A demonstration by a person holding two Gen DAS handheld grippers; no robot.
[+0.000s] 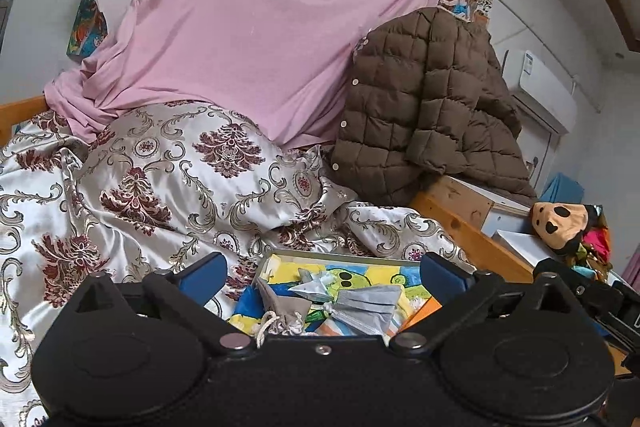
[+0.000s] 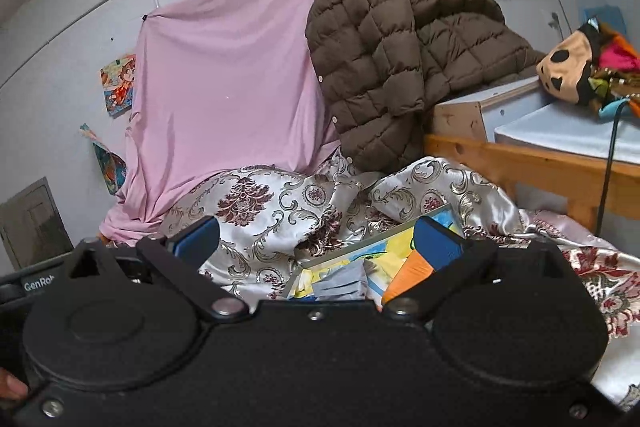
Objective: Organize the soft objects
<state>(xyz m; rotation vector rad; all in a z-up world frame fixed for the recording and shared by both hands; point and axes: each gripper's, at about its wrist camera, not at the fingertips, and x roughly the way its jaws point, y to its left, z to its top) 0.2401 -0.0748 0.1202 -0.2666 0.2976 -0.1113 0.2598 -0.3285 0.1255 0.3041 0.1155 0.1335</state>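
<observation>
A shallow tin tray (image 1: pixel 340 254) with a bright cartoon lining lies on the patterned satin quilt (image 1: pixel 160 167). In it lie a grey drawstring pouch (image 1: pixel 282 307), a grey pleated cloth (image 1: pixel 368 305) and a small folded grey piece (image 1: pixel 312 285). My left gripper (image 1: pixel 322 273) hangs over the tray's near side, jaws wide open, nothing between them. The right wrist view shows the same tray (image 2: pixel 340 251) with the grey cloth (image 2: pixel 344 283) and an orange piece (image 2: pixel 408 273). My right gripper (image 2: pixel 316 241) is open and empty, its right finger over the tray's corner.
A pink sheet (image 1: pixel 248 39) hangs behind the quilt. A brown quilted jacket (image 1: pixel 428 99) is draped over a wooden bed rail (image 1: pixel 472 239) and white cabinet (image 2: pixel 568 131). A spotted plush toy (image 2: pixel 568 67) sits on the cabinet. An air conditioner (image 1: pixel 540 91) is on the wall.
</observation>
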